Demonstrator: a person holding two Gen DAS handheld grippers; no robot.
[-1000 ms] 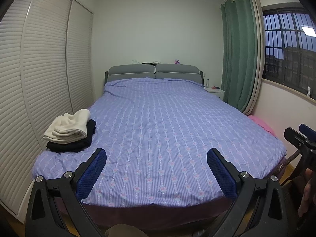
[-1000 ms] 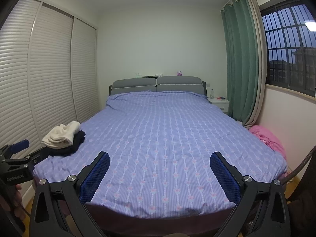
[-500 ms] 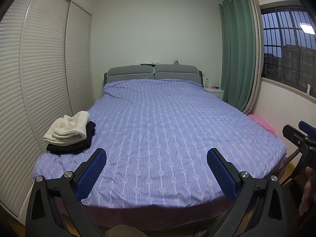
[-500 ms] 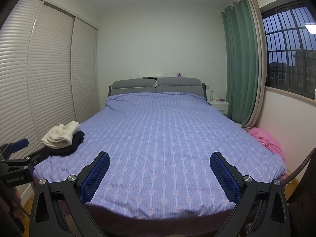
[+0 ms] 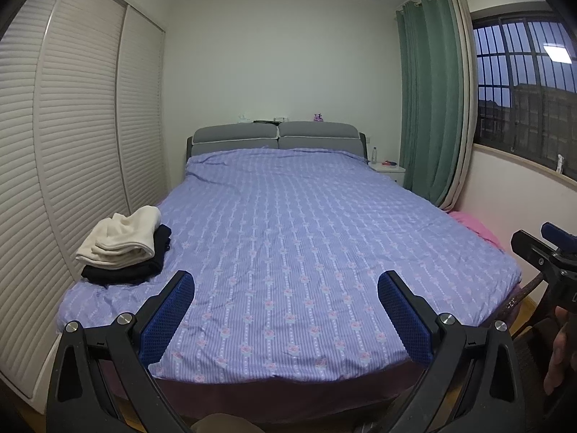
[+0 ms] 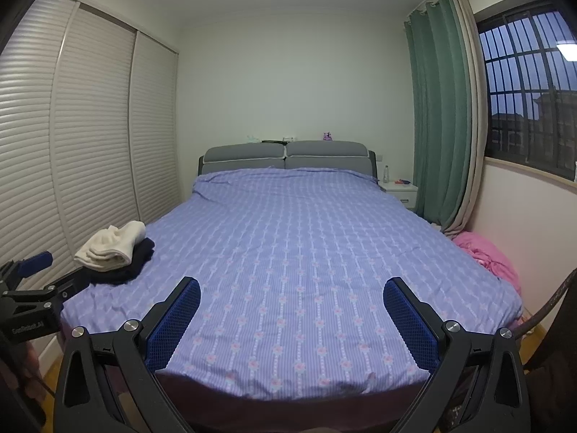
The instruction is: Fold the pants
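Note:
A folded cream garment (image 5: 120, 236) lies on top of a folded dark garment (image 5: 126, 270) at the near left corner of the bed (image 5: 288, 245); the stack also shows in the right wrist view (image 6: 111, 247). My left gripper (image 5: 286, 312) is open and empty, held above the foot of the bed. My right gripper (image 6: 292, 315) is open and empty too, beside it to the right. Each gripper shows at the edge of the other's view.
A pink cloth heap (image 6: 487, 256) lies off the bed's right side under the window. Slatted wardrobe doors (image 5: 72, 144) line the left wall. A green curtain (image 5: 429, 108) and a white nightstand (image 5: 387, 170) stand at the back right.
Both views have drifted slightly, as both grippers moved up a little. The jaws stay open and the clothes have not moved.

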